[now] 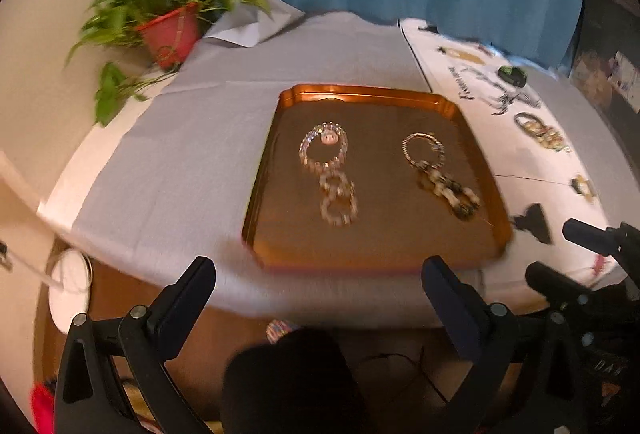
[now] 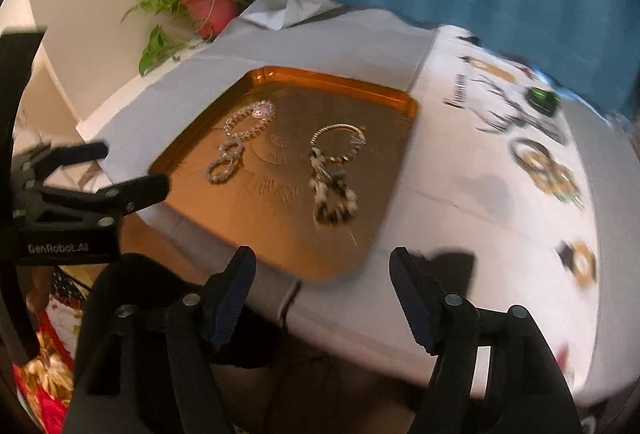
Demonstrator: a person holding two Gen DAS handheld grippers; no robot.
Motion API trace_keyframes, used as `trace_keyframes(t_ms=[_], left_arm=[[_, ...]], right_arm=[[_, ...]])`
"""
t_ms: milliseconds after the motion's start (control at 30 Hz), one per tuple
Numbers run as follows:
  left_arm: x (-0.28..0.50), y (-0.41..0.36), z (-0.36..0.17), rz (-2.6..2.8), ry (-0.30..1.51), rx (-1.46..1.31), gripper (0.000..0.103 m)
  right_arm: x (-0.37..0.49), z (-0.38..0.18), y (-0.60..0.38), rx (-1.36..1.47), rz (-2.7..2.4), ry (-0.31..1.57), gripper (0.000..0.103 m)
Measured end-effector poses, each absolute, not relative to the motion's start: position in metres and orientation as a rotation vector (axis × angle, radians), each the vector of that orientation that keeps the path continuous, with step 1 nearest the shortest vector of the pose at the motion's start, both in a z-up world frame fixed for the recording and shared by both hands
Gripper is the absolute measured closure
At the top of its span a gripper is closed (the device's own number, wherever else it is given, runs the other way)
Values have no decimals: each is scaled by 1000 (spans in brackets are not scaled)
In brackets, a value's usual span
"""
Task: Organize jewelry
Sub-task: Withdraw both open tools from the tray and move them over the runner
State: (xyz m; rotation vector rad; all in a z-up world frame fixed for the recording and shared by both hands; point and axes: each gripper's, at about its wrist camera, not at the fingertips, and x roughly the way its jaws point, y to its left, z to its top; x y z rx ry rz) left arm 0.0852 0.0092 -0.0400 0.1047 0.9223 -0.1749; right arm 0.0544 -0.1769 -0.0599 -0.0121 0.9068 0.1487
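- The left gripper stood wide open and held nothing; its two fingers hung over the near edge of the table, in front of the orange tray.
- The right gripper was also open, somewhat narrower than the left one, and empty. It pointed at the near right corner of the tray.
- On the tray lay two groups of jewelry, well apart from each other. The clear beaded bracelets lay on the left half, and the dark mottled bracelets lay on the right half.
- Each group made a chain of rings, and its long axis ran from the far side of the tray toward the grippers.
- In my judgement the clear group was nearer to the left gripper and the dark group nearer to the right one, so each hand could reach straight forward for its own chain.
- More jewelry lay on the white printed cloth right of the tray, closest to the right gripper.
- Both pictures were blurred, so I could not tell whether the rings in each chain were linked or only touching.
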Motion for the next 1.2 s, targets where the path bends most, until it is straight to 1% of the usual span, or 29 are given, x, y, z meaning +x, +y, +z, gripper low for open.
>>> trace_keyframes(t_ms=[133, 200, 300, 433, 567, 700, 900, 1200], left_arm=[[45, 12, -23, -201, 915, 50, 1], [25, 9, -11, -209, 897, 58, 1], [-2, 1, 12, -232, 845, 88, 1], [-30, -14, 40, -259, 773, 129, 1], [-53, -20, 52, -274, 714, 85, 1], [-65, -25, 53, -291, 725, 101, 1], [-84, -26, 67, -273, 676, 128, 1], [-85, -31, 61, -255, 687, 145, 1]], right_arm=[[3, -31, -181, 10, 137, 846, 31], [-21, -16, -179, 6, 139, 805, 29], [-48, -1, -175, -4, 155, 760, 26], [-71, 18, -173, 24, 181, 735, 26], [-101, 45, -179, -19, 157, 653, 24], [-118, 53, -185, 3, 131, 620, 24], [-140, 52, -184, 34, 132, 612, 24], [-153, 46, -194, 33, 117, 614, 24]])
